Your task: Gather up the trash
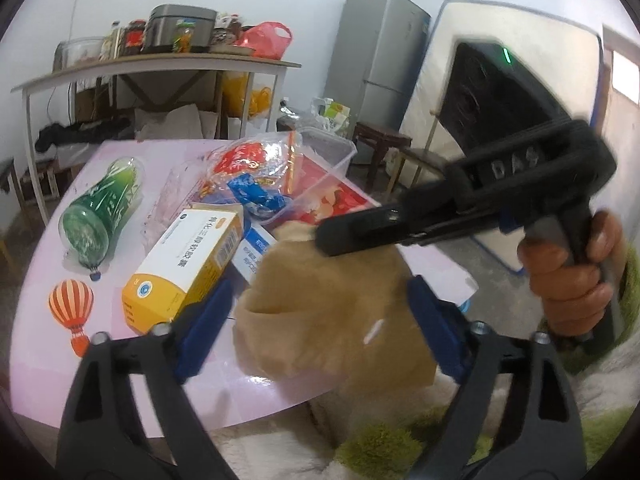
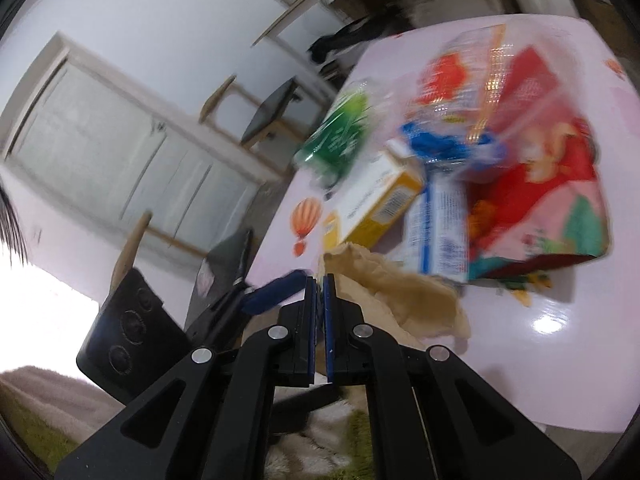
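The brown paper bag (image 1: 332, 308) is straddled by the spread left gripper (image 1: 320, 312); its rim is pinched by the closed right gripper (image 2: 320, 280); contents cannot be told

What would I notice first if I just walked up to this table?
Probably the crumpled brown paper bag at the near edge of the pink table, sitting between the left gripper's open fingers. The right gripper comes in from the right, shut, with its tip at the bag's top. Behind it lies a bright heap: a yellow box, a green bottle on its side and a red wrapper.
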Available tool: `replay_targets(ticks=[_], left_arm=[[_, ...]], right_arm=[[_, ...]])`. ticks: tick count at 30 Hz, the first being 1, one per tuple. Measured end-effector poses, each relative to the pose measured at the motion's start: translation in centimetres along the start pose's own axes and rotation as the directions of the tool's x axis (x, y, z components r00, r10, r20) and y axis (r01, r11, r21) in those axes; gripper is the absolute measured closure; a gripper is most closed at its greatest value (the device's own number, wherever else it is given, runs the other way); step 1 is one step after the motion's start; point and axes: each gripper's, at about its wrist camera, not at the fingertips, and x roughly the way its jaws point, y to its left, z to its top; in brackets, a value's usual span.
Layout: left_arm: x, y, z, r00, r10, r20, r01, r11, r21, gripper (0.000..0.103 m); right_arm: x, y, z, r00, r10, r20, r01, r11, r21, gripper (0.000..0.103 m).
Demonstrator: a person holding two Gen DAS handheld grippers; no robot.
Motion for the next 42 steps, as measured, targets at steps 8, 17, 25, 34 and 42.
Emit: replay_targets(ticks=[8, 17, 25, 34, 42], left_arm=[[1.7, 2.1, -0.7, 0.997, 0.042, -0.071, -0.048, 0.995, -0.083, 0.090], [2.6, 6.4, -2.0, 0.983, 0.136, -0.124, -0.165, 0.950, -0.265, 0.101], [3.4, 8.3, -3.6, 0.965, 0.176, -0.197, -0.234, 0.914, -0.331, 0.101], [4.1, 9.0, -4.4, 0.966, 0.139, -0.220, -0.213, 0.909, -0.358, 0.101], [4.0, 8.3, -4.9, 0.976, 0.090, -0.200, -0.149, 0.940, -0.307, 0.101]], right_arm=[[0.4, 1.0, 0.3, 1.000, 0.028, -0.013, -0.028, 0.999, -0.025, 0.095], [-3.2, -1.4, -2.7, 0.989, -0.130, 0.077, 0.130, 0.992, 0.002, 0.066], [1.4, -2.8, -5.2, 0.978, -0.205, -0.035, 0.206, 0.979, 0.001, 0.066], [5.4, -6.2, -5.4, 0.991, -0.098, -0.091, 0.115, 0.973, 0.202, 0.067], [6.0, -7.8, -4.2, 0.998, 0.017, -0.067, 0.008, 0.934, 0.356, 0.058]])
